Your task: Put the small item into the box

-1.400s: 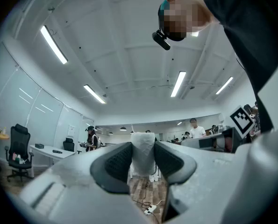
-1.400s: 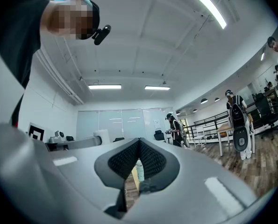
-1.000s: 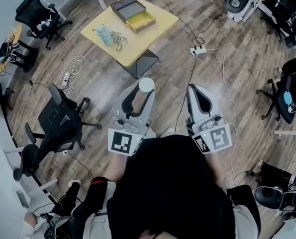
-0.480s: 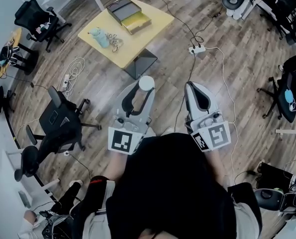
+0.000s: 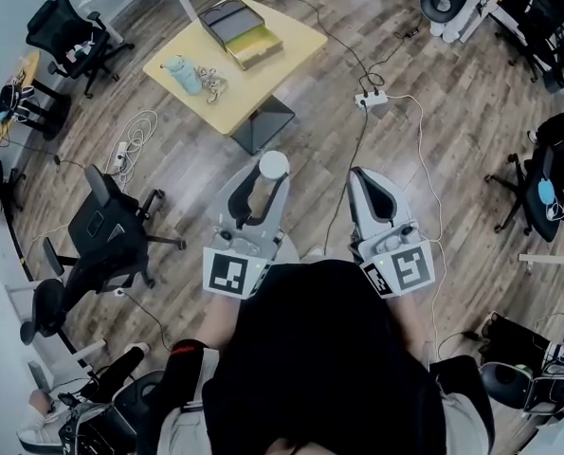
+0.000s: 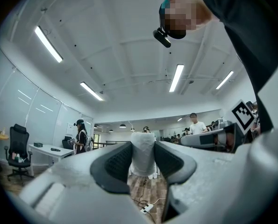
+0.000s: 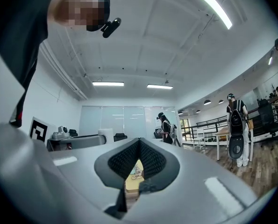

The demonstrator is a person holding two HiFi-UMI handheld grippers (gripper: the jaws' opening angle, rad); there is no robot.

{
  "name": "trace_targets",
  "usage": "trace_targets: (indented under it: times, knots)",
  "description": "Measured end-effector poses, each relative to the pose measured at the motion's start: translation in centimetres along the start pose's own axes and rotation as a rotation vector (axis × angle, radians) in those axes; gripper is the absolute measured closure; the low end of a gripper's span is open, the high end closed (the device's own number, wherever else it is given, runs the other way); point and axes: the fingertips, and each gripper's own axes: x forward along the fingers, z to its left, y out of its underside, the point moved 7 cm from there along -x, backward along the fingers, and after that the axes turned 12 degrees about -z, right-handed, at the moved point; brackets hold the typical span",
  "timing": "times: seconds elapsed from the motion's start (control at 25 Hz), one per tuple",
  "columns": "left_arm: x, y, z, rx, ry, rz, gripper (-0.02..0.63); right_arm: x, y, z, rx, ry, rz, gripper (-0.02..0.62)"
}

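My left gripper (image 5: 271, 174) is shut on a small white cylinder (image 5: 274, 164), held over the wooden floor. In the left gripper view the cylinder (image 6: 142, 154) stands upright between the two dark pads (image 6: 114, 163). My right gripper (image 5: 366, 182) is shut with nothing in it; in the right gripper view its pads (image 7: 150, 158) meet at the tips. Ahead and to the left, a yellow table (image 5: 286, 42) carries the box (image 5: 231, 19), a dark open tray with a yellow part (image 5: 257, 45) beside it. Both grippers are well short of the table.
A teal bottle (image 5: 179, 72) and a small tangle of loose items (image 5: 211, 83) lie on the table. A black office chair (image 5: 109, 226) stands at the left, and a power strip (image 5: 373, 100) with cables lies on the floor ahead. More chairs (image 5: 547, 180) stand at the right.
In the head view the table and box have drifted left and slightly up. Both grippers sit a little higher in the frame. The left gripper still holds the white cylinder.
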Motion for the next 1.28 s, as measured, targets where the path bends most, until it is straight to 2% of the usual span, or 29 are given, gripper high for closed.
trace_targets:
  times: [0.28, 0.64, 0.96, 1.28]
  knots:
    - [0.9, 0.3, -0.6, 0.008, 0.009, 0.008, 0.445, 0.1, 0.2, -1.7, 0.030, 0.023, 0.001, 0.594]
    - [3.2, 2.2, 0.6, 0.002, 0.026, 0.017, 0.445, 1.9, 1.3, -3.4, -0.008, 0.020, 0.025, 0.594]
    - [6.9, 4.4, 2.9, -0.019, 0.050, 0.011, 0.445, 4.8, 2.7, -5.5, 0.000, 0.040, 0.052, 0.594]
    - [10.8, 7.2, 5.7, -0.049, 0.040, 0.039, 0.445, 8.3, 5.1, -8.6, 0.018, 0.061, 0.093, 0.594]
